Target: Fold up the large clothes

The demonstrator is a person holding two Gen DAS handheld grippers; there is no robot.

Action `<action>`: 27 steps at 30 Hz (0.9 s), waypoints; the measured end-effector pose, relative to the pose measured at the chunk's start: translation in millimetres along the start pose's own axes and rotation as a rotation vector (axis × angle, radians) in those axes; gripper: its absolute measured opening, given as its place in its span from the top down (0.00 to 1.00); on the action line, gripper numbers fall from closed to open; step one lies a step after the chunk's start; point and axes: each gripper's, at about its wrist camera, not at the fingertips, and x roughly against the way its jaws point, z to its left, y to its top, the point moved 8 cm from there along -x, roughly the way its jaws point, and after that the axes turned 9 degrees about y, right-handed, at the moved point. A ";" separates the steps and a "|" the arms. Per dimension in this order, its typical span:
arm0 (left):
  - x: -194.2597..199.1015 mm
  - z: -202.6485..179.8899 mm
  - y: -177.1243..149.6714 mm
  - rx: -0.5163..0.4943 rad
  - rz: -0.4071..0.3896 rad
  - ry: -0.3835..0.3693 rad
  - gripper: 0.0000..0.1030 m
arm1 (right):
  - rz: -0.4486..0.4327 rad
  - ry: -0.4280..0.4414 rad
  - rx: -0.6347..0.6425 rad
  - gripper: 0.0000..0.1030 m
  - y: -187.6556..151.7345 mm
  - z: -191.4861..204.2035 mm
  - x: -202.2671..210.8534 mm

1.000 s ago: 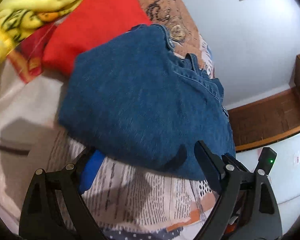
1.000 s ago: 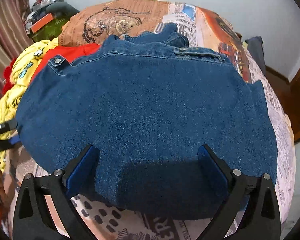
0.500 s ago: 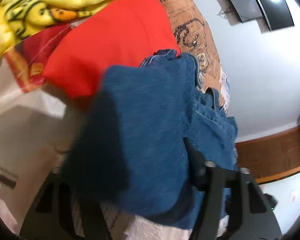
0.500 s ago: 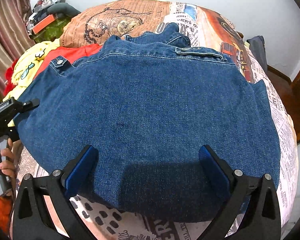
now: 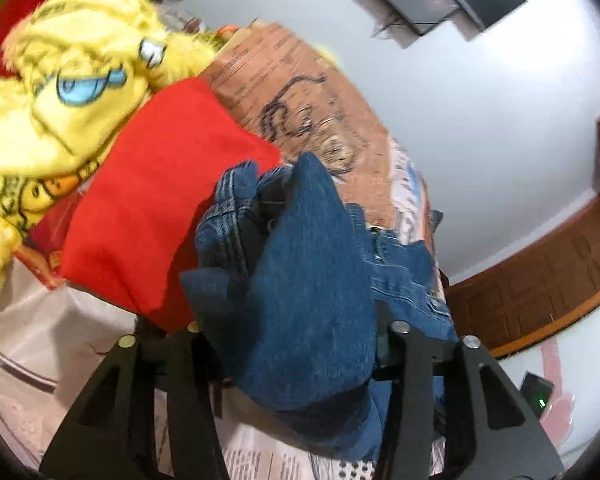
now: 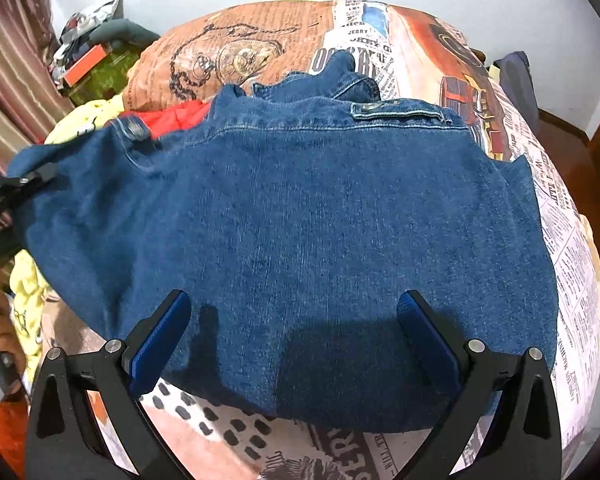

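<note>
A blue denim garment (image 6: 300,216) lies spread on the bed, waistband at the far side. My right gripper (image 6: 296,324) is open, its blue-padded fingers just above the near denim edge, holding nothing. My left gripper (image 5: 296,320) is shut on a bunched fold of the denim (image 5: 308,292) and holds it lifted off the bed. In the right wrist view the left gripper (image 6: 16,188) shows at the garment's left edge, which is raised.
A folded red cloth (image 5: 160,208) and a yellow cartoon-print blanket (image 5: 68,92) lie left of the denim. The newspaper-print bedsheet (image 6: 560,240) covers the bed. A wooden floor (image 5: 540,276) and white wall are to the right.
My left gripper has closed on the denim's left edge and lifted it, bunching the fabric. The right gripper has stayed open and nearly still.
</note>
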 end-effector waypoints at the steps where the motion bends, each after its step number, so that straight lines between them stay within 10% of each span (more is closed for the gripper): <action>1: -9.2 2.3 1.3 0.024 0.016 0.001 0.53 | -0.004 0.001 -0.003 0.00 1.6 -0.1 0.9; 9: 5.6 -1.5 16.1 -0.013 -0.018 -0.013 0.74 | -0.027 -0.008 0.010 0.00 20.5 9.8 4.0; 19: 96.8 -39.1 41.5 -0.101 -0.268 -0.069 0.75 | 0.047 0.067 0.084 0.00 23.4 66.8 -36.8; 27: 93.3 -78.5 22.0 -0.248 -0.269 0.001 0.75 | 0.116 0.146 0.068 0.00 8.7 81.0 -59.4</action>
